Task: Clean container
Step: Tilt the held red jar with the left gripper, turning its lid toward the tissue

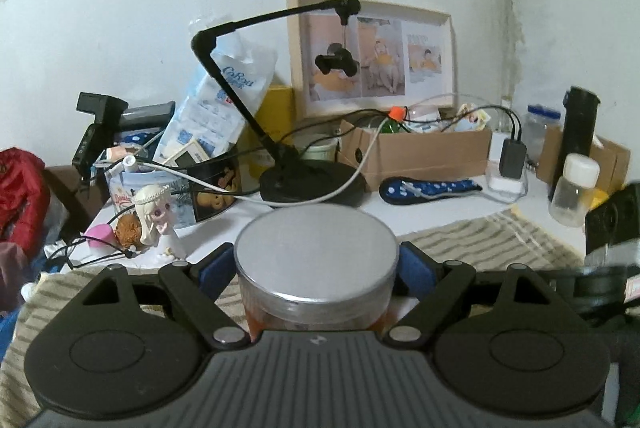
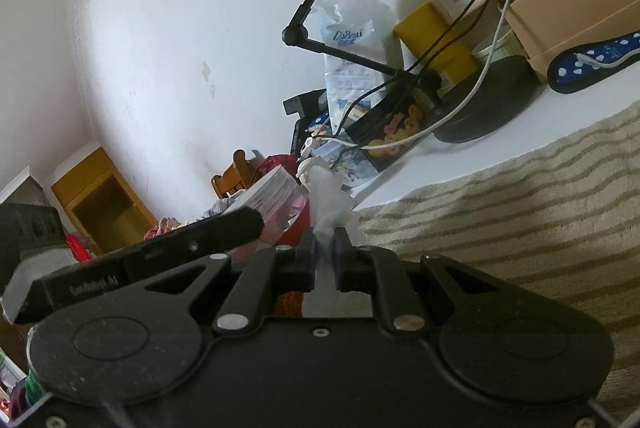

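In the left wrist view my left gripper (image 1: pixel 317 264) is shut on a clear round container (image 1: pixel 316 268) with a grey lid and orange contents low inside. Its blue pads (image 1: pixel 216 268) press the container's sides, above the striped towel (image 1: pixel 500 240). In the right wrist view my right gripper (image 2: pixel 324 240) is shut on a crumpled white tissue (image 2: pixel 328 196) that sticks out past the fingertips. The view is tilted. The left gripper's black body (image 2: pixel 160 256) shows at the left; the container is hidden there.
A black desk stand (image 1: pixel 312 180) with cables stands behind the container. Cardboard boxes (image 1: pixel 424 148), a photo frame (image 1: pixel 372 52), a small clear bottle (image 1: pixel 572 188), a black flask (image 1: pixel 576 132), a doll figurine (image 1: pixel 158 220) and a tissue pack (image 1: pixel 220 100) crowd the white table.
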A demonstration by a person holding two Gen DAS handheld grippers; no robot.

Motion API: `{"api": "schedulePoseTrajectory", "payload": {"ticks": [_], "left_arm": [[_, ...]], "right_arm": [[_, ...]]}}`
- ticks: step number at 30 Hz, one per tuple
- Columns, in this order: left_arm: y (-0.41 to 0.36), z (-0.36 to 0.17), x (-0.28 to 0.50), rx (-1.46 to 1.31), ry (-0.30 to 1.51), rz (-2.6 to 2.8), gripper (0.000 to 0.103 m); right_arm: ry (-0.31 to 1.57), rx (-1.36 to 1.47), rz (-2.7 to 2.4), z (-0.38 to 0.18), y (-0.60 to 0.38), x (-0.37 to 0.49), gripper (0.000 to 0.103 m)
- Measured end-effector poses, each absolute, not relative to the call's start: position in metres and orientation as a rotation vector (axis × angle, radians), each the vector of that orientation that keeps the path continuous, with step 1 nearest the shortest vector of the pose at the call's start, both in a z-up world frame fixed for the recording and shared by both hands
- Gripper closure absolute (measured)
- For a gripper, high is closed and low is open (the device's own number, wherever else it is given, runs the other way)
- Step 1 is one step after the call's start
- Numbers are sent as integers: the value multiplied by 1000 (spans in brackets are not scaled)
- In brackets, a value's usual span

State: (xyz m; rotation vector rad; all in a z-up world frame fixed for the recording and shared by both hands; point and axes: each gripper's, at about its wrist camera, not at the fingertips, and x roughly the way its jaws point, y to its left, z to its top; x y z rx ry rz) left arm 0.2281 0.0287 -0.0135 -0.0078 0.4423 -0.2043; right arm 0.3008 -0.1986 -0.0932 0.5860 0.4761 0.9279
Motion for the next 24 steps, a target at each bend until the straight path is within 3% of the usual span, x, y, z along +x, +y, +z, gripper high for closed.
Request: {"api": "schedulePoseTrajectory", "payload": {"ticks": [14, 24], "left_arm": [[38, -19, 199, -258, 405, -405, 17], [56, -32, 156, -280, 322, -431, 18]], "right_arm": [[366, 882, 869, -93, -278, 247, 94], [307, 806, 970, -60, -254, 214, 94]]}}
